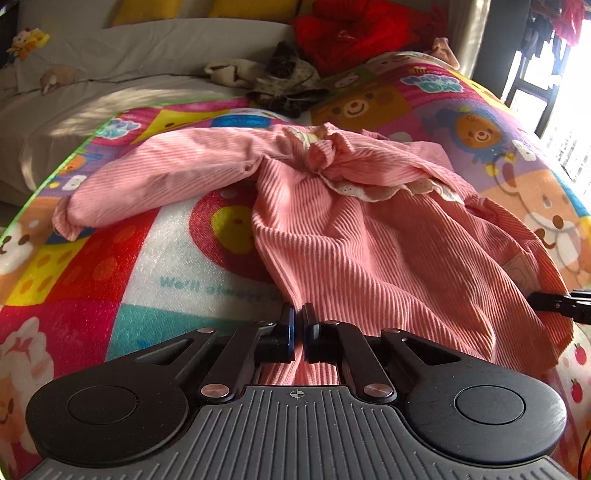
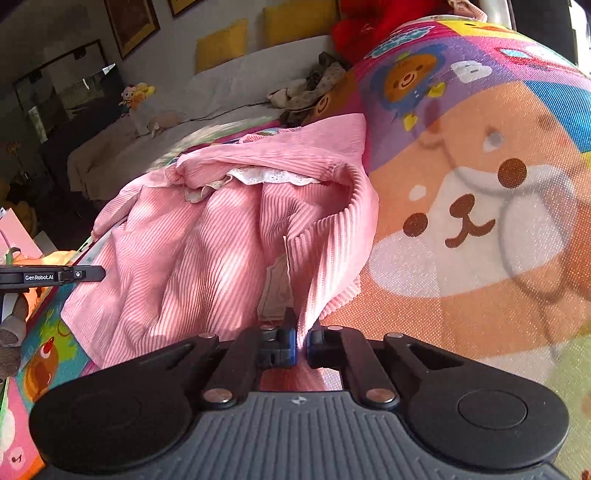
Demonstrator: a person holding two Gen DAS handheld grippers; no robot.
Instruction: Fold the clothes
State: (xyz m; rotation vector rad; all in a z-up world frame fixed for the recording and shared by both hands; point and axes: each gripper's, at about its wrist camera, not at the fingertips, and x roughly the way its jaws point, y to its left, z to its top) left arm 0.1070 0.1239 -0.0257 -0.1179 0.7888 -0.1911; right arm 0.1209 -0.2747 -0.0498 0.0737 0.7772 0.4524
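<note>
Jaws of both grippers clamped on pink dress (image 1: 388,258) hem; fabric label only in right view.

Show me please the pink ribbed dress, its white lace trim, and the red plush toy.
Pink ribbed dress (image 1: 369,258), left wrist view, on the skirt's middle.
White lace trim (image 2: 273,176), right wrist view, on the frill.
Red plush toy (image 1: 351,33), left wrist view, on its body.

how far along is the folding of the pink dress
Done: the pink dress lies spread on the play mat. In hand: left gripper and right gripper have jaws shut on its hem. Left: every fold; the sleeve lies out flat.
</note>
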